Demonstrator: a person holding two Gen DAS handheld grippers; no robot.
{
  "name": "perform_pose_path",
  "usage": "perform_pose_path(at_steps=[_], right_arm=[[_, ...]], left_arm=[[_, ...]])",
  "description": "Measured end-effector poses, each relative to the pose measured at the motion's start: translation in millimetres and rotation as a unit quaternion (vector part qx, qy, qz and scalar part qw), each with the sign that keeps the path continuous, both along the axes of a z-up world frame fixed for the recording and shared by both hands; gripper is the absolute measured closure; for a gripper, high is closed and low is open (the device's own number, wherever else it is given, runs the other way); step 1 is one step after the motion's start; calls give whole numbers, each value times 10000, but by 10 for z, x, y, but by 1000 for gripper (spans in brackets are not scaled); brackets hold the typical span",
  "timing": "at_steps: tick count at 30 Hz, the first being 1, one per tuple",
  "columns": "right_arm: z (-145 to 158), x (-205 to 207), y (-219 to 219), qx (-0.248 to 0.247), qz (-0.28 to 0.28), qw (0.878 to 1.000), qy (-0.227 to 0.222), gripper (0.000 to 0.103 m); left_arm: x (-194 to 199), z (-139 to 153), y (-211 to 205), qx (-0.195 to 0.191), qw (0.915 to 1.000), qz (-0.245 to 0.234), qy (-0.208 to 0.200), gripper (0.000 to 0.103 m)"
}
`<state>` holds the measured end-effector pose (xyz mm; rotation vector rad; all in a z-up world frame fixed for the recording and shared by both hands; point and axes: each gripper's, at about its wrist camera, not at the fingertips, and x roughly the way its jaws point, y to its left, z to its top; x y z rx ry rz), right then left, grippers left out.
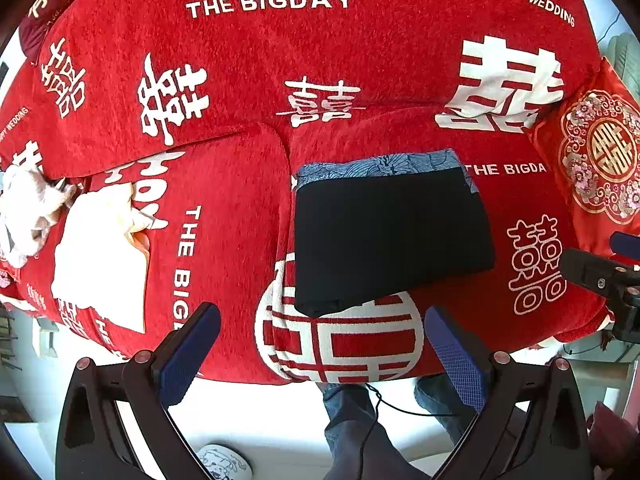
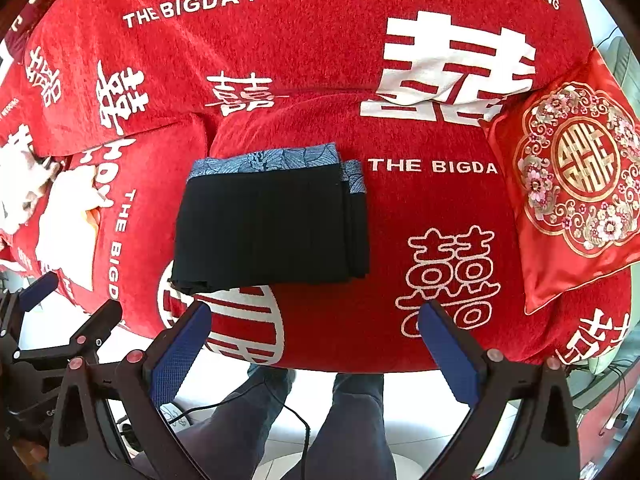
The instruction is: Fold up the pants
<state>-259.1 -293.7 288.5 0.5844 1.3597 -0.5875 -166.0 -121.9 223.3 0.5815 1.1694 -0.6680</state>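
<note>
The black pants (image 1: 388,236) lie folded into a flat rectangle on the red sofa seat (image 1: 240,208), with a blue patterned waistband along the far edge. They also show in the right wrist view (image 2: 268,232). My left gripper (image 1: 320,344) is open and empty, held back near the seat's front edge, just short of the pants. My right gripper (image 2: 316,344) is open and empty, also in front of the pants. The right gripper shows at the right edge of the left wrist view (image 1: 600,272). The left gripper shows at the left edge of the right wrist view (image 2: 52,312).
A red embroidered cushion (image 2: 576,184) leans at the sofa's right end. White and cream clothes (image 1: 96,252) lie on the left seat cushion. The sofa back (image 1: 280,60) rises behind. My legs (image 2: 352,420) and a cable are on the pale floor below.
</note>
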Motion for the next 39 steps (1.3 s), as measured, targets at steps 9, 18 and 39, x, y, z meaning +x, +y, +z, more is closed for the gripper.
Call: perform_pose_path(at_steps=[9,18,39], right_arm=[[5,-7,-2,-7,13,10000,-6,0],[11,-11,11,-13,3,10000,-16,0],[49,29,39,-24,-23,10000,-16,0]], left_arm=[[-2,16,16,-12,10000,6,18,1],[-10,19,15,-2,10000,42,15,1],[13,7,2,3,10000,65,11,1]])
